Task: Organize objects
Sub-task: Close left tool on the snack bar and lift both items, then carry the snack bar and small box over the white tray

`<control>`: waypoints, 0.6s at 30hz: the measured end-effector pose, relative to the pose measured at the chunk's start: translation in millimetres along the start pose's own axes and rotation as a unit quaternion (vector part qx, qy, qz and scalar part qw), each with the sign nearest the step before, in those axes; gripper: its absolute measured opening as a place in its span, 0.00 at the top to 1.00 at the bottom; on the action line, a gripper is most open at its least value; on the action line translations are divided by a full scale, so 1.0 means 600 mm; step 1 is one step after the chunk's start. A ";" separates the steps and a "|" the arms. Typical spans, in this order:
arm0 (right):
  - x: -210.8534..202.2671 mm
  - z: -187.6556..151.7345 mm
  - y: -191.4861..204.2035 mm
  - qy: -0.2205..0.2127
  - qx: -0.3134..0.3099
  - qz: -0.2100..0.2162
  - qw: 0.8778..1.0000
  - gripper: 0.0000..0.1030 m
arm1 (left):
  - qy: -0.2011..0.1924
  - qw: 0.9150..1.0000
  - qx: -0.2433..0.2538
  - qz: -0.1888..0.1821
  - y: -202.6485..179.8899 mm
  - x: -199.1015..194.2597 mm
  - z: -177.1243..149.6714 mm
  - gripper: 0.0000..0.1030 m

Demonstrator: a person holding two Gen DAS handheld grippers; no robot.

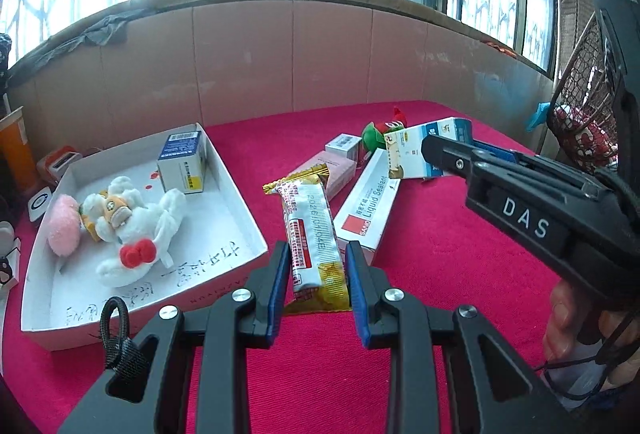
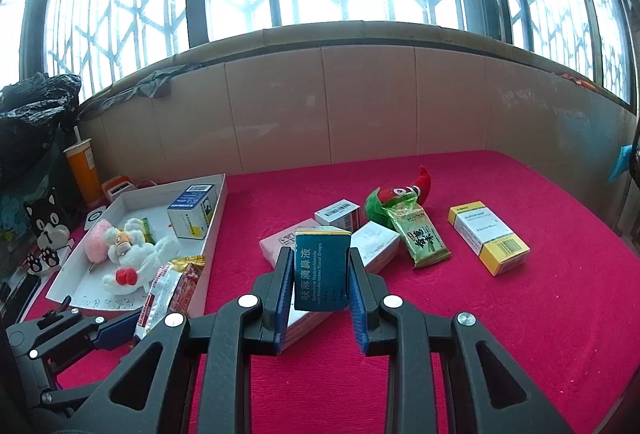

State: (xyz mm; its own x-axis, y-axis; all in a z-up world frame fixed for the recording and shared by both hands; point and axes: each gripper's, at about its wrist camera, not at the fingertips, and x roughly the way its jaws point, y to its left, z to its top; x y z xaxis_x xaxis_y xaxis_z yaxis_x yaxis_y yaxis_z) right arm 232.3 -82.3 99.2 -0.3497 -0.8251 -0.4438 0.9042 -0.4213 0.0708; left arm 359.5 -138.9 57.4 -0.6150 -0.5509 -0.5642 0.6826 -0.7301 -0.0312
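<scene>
My left gripper (image 1: 318, 270) is shut on a white and gold snack bar (image 1: 312, 230), held just right of the white cardboard tray (image 1: 236, 202). The tray holds a white plush toy (image 1: 132, 230), a pink puff (image 1: 64, 226) and a blue and white box (image 1: 182, 164). My right gripper (image 2: 320, 274) is shut on a teal nasal drops box (image 2: 322, 270), lifted above the red cloth (image 2: 520, 314). The left wrist view shows that gripper (image 1: 436, 154) entering from the right with the box (image 1: 420, 150). In the right wrist view the left gripper (image 2: 132, 326) and snack bar (image 2: 168, 294) sit beside the tray (image 2: 218, 218).
On the cloth lie a liquid sealant box (image 1: 368, 210), a pink box (image 2: 280, 246), a small white box (image 2: 340, 214), a green tea packet (image 2: 424, 238), a green and red plush (image 2: 400, 198) and a yellow and white box (image 2: 488, 238). An orange cup (image 2: 82, 170) stands far left; a wire basket (image 1: 580, 106) hangs right.
</scene>
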 end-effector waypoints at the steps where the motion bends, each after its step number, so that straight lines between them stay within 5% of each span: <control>1: -0.001 0.000 0.002 0.000 -0.002 0.000 1.000 0.73 | -0.003 1.000 -0.002 0.002 0.002 -0.003 0.001 0.73; 18: 0.002 0.003 0.055 0.008 -0.047 0.004 0.999 0.73 | -0.031 0.998 -0.057 0.028 0.072 -0.034 0.003 0.73</control>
State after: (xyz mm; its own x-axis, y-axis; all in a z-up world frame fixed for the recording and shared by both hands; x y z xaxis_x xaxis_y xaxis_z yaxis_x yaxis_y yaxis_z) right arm 261.2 -97.6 102.4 -0.3393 -0.8213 -0.4586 0.9262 -0.3770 -0.0102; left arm 400.9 -160.3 68.9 -0.5953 -0.6166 -0.5152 0.7549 -0.6488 -0.0957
